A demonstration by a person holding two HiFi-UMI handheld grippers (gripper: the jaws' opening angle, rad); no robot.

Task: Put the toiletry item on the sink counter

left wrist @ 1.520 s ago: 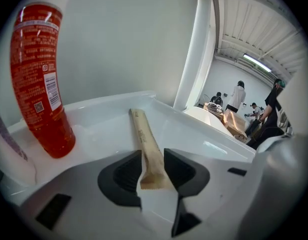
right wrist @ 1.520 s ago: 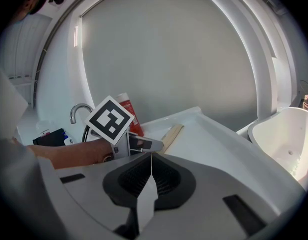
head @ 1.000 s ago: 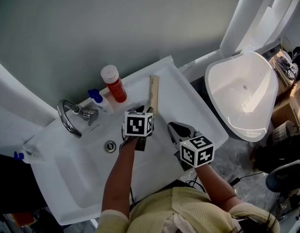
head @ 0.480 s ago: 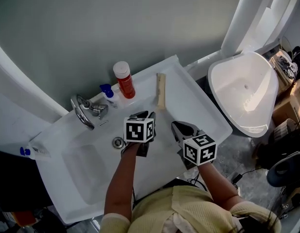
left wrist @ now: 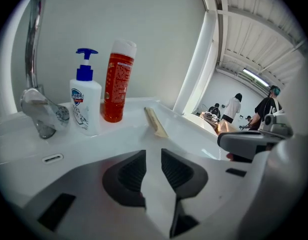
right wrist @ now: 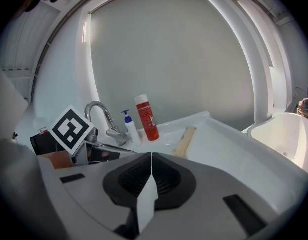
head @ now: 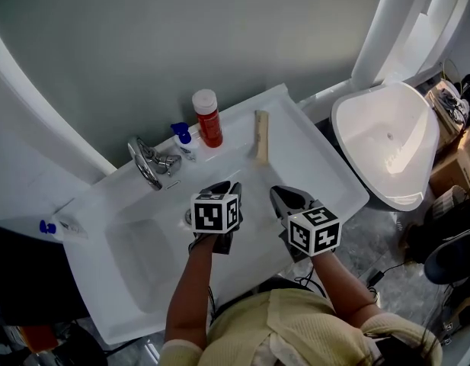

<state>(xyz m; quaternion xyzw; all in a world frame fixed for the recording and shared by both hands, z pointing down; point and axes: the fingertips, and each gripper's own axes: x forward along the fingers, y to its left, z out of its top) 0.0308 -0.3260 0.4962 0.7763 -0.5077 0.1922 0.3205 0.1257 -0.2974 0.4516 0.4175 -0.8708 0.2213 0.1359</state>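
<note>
A flat beige toiletry stick (head: 260, 136) lies on the white sink counter (head: 311, 178), right of a red bottle (head: 208, 119); it also shows in the left gripper view (left wrist: 155, 122) and the right gripper view (right wrist: 184, 141). My left gripper (head: 219, 187) hovers over the basin, a short way back from the stick. Its jaws are closing, a narrow gap still shows, and nothing is between its fingertips (left wrist: 153, 169). My right gripper (head: 284, 197) floats beside it over the counter's front, shut and empty (right wrist: 152, 176).
A blue-pump soap bottle (head: 181, 133) and a chrome faucet (head: 147, 162) stand left of the red bottle. A small tube (head: 63, 227) lies at the counter's far left. A white toilet bowl (head: 387, 139) sits to the right, and the wall is close behind.
My left gripper has drawn back from the beige stick, which stays lying on the counter. The head view has shifted, so the sink now sits further right in the picture.
</note>
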